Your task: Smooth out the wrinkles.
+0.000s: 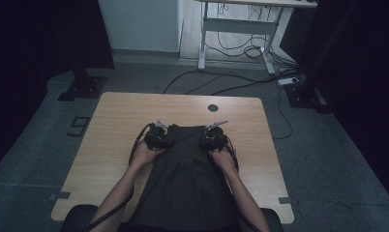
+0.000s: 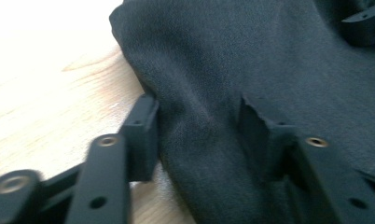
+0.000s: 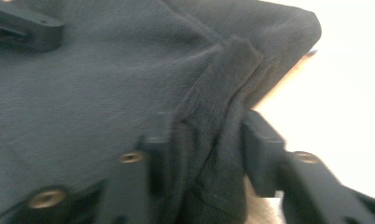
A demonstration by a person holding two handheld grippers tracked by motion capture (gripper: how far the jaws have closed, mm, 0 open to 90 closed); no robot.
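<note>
Dim grey floor and trailing cables surround a pale wooden counter on which a dark garment lies lengthwise, its far end toward the middle of the counter and its near end running off the person's edge.

At the left gripper the jaws stand spread, one on the bare wood just beside the cloth's side fold, the other pressed down onto the fabric, so the edge sits between them ready to be pinched. The right gripper mirrors this: its jaws straddle a raised ridge of cloth at the opposite edge, close about it, though whether they truly clamp it I cannot tell.

Seen from above, both grippers sit near the garment's far corners, level with each other. That matched placement probably serves to lift or fold the far end evenly, without skewing the cloth.
</note>
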